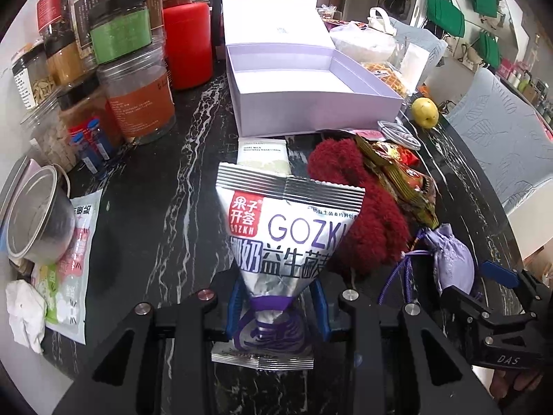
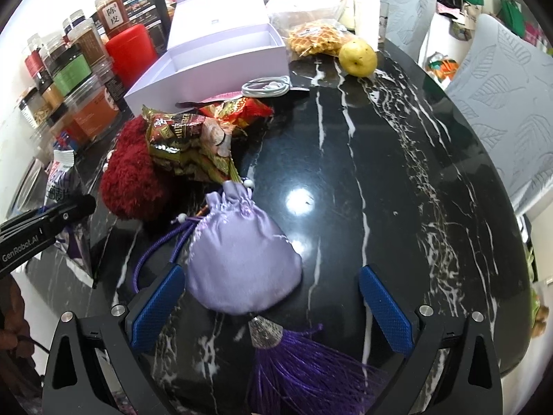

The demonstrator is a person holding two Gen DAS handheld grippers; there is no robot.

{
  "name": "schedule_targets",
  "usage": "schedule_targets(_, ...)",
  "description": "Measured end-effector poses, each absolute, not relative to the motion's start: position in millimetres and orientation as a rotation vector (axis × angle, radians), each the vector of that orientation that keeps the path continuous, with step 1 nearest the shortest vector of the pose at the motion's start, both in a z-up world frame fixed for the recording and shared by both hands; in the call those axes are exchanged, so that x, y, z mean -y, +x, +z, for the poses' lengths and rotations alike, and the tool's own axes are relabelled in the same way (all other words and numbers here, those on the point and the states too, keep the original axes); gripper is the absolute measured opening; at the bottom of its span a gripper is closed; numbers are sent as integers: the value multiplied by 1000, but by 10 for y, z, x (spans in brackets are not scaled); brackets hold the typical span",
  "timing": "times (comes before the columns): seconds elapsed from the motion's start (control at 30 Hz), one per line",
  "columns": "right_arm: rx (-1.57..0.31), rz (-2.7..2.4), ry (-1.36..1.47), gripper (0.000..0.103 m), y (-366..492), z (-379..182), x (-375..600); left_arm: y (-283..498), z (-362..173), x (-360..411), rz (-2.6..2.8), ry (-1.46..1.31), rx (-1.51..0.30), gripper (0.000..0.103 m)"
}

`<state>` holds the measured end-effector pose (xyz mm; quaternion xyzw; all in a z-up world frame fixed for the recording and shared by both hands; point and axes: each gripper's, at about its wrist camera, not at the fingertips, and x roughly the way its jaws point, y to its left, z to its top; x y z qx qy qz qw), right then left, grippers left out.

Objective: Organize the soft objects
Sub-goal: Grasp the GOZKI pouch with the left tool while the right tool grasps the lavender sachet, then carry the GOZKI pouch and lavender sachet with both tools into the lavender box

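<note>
While its blue pads pinch the waist of a silver foil snack packet (image 1: 290, 242) printed with purple lettering, the left gripper (image 1: 276, 307) holds it just in front of the open lilac cardboard box (image 1: 311, 97). Nearer than that box, the right gripper (image 2: 273, 307) stands spread around a lilac satin drawstring pouch (image 2: 242, 259) on the black marble table (image 2: 380, 173).

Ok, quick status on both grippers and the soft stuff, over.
Left gripper shut on silver snack packet. Right gripper open around lilac pouch. Red fuzzy item and wrappers crowd close behind.
</note>
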<state>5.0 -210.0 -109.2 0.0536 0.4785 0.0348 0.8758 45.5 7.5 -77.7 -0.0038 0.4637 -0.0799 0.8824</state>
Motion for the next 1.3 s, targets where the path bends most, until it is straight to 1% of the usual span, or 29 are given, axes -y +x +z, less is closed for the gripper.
schedule_targets(0.07, -997, 76, 95, 103, 12, -1107, 2094, 422, -766, -65, -160, -8, -964, 33)
schedule_targets(0.13, -988, 86, 85, 100, -29, -1117, 2085, 388, -753, -54, -158, -2, -960, 33)
schedule_targets(0.3, -955, 115, 57, 88, -55, -1109, 2021, 324, -725, -48, -149, 1, -950, 34)
schedule_targets(0.4, -936, 119, 32, 73, -45, -1105, 1979, 304, -709, -55, -143, 1, -945, 34)
schedule_targets(0.43, -925, 117, 23, 63, -42, -1102, 1967, 304, -702, -54, -141, 2, -942, 34)
schedule_targets(0.57, -916, 138, 46, 50, -23, -1094, 2002, 287, -659, -61, -135, 4, -927, 34)
schedule_targets(0.67, -905, 165, 75, 47, -28, -1065, 2043, 280, -608, -76, -128, 4, -912, 34)
schedule_targets(0.73, -886, 185, 77, 46, -44, -1023, 2049, 274, -571, -84, -126, 4, -899, 34)
schedule_targets(1.3, -763, 280, 81, 46, -163, -567, 2079, 276, -251, -59, -149, -39, -795, 34)
